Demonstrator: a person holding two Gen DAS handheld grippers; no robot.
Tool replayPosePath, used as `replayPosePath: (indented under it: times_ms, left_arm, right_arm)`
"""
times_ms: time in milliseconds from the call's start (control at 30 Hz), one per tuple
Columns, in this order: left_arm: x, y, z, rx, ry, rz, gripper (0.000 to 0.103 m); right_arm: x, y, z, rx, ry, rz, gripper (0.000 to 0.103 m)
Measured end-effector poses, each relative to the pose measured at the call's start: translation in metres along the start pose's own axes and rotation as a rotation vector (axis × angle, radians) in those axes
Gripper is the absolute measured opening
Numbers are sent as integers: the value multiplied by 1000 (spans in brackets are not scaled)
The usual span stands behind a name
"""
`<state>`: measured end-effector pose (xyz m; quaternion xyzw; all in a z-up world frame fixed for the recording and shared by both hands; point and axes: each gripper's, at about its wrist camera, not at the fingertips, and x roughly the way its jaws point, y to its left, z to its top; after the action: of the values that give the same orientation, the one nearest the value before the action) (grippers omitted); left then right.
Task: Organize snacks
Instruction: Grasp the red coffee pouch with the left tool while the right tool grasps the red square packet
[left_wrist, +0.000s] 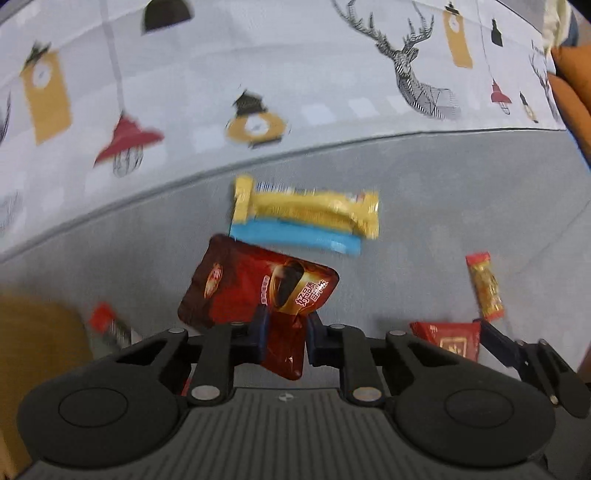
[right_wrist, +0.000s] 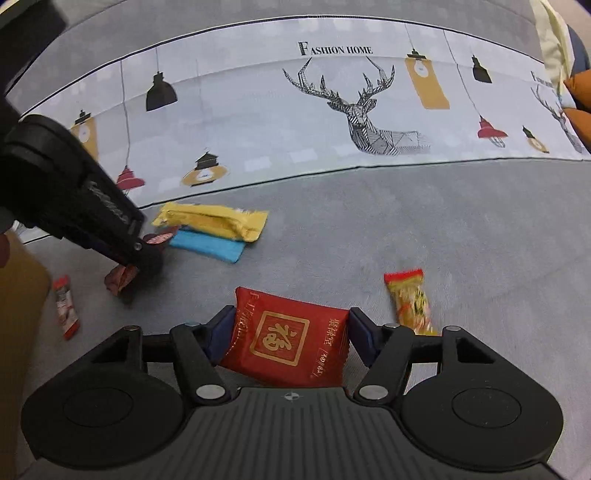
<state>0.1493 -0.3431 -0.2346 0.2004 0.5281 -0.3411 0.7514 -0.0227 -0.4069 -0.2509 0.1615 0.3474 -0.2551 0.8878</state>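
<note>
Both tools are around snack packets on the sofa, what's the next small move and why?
Probably close the right tool on the red square packet: its fingers flank the packet's two ends but look open, with the packet lying on the grey seat. The left tool already pinches the dark red coffee sachet, so it can wait.
</note>
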Motion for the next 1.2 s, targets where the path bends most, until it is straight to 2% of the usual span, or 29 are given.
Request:
replayPosePath:
  times_ms: [100, 167, 233, 267, 300, 367, 467, 500, 633, 733, 867, 1000, 1033, 1067, 1100, 1133, 1200]
  left_arm:
    - [-6, 9, -23, -32, 60, -64, 23]
    - [1, 17, -34, -106, 155, -141, 25]
    - [10, 29, -42, -209, 217, -174, 52]
    - [11, 33, -43, -252, 218, -169, 78]
    - [11, 39, -42, -302, 206, -151, 93]
    - [9, 48, -38, -410, 175, -117, 97]
    - [18, 57, -25, -554, 184, -154, 101]
    - [24, 57, -20, -587, 200, -146, 102]
    - [53, 51, 0, -632, 266, -56, 103]
    - [59, 43, 12, -664, 305, 20, 103]
    - [68, 23, 28, -596, 348, 111, 103]
    - [65, 12, 29, -557, 300, 140, 101]
    - [59, 12, 23, -542, 281, 147, 99]
    - [53, 8, 21, -522, 262, 158, 90]
    - [47, 5, 20, -494, 240, 173, 75]
    - [39, 1, 19, -457, 209, 172, 67]
    - [29, 0, 16, -410, 201, 150, 58]
  right_arm:
    - [-8, 0, -6, 21, 18, 2, 68]
    - [-12, -1, -10, 41, 29, -5, 68]
    - [-14, -2, -12, 56, 39, -16, 68]
    - [-13, -4, -13, 61, 47, -21, 68]
    - [-12, -5, -14, 67, 55, -28, 69]
    - [-8, -10, -15, 89, 77, -41, 70]
    - [0, -18, -16, 124, 103, -45, 71]
    - [1, -19, -17, 126, 102, -47, 71]
    - [6, -19, -16, 107, 93, -55, 74]
    - [10, -18, -15, 84, 91, -51, 79]
    - [13, -13, -14, 40, 102, -53, 84]
    - [14, -9, -15, 2, 107, -64, 85]
    - [14, -9, -15, -1, 106, -65, 85]
    - [14, -10, -15, -1, 105, -66, 86]
    - [15, -11, -15, 0, 100, -68, 88]
    - [16, -11, -15, 1, 98, -69, 87]
    - [15, -11, -15, -2, 88, -95, 76]
